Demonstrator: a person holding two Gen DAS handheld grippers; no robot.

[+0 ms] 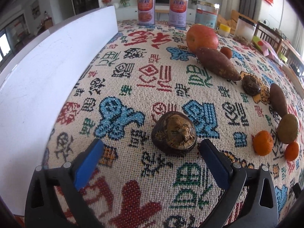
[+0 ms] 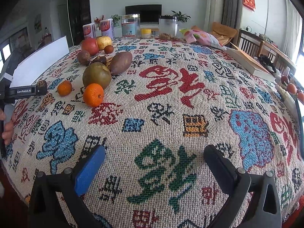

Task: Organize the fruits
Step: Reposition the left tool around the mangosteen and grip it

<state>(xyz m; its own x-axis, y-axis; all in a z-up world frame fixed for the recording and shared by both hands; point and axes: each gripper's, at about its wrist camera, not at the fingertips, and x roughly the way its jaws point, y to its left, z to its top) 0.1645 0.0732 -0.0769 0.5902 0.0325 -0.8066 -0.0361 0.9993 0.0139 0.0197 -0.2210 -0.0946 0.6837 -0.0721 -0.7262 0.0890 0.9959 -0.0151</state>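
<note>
**Left tool wide open around a dark nut-like fruit; right tool open over bare cloth**

The left tool (image 1: pixel 151 148) stood with its jaws spread wide, a dark brown, wrinkled fruit (image 1: pixel 173 133) sitting on the tabletop (image 1: pixel 133 79) just ahead of and between the blue pads (image 1: pixel 87 163). Neither pad touched it; a gap showed on both sides. No earlier picture was at hand to compare.

Farther right in the left wrist view, the other produce lay in a curving row: a red apple (image 1: pixel 201 37) at the far end, a long sweet potato (image 1: pixel 216 63) touching it, a small dark round fruit (image 1: pixel 226 52) beside that, a second wrinkled brown fruit (image 1: pixel 251 85), a smaller sweet potato (image 1: pixel 278 99), a greenish-brown pear (image 1: pixel 288 128), and two mandarins (image 1: pixel 263 145) nearest the camera.

The right tool (image 2: pixel 154 155) was also open, its pads apart over patterned cloth with nothing between them, well apart from the fruit cluster at the upper left of its view. A hand (image 2: pixel 7 127) gripped the left device's handle at that view's left edge.

Two cans (image 1: pixel 146 10), clear jars (image 1: pixel 206 13) and a white board (image 1: pixel 47 62) lined the far and left edges.
</note>
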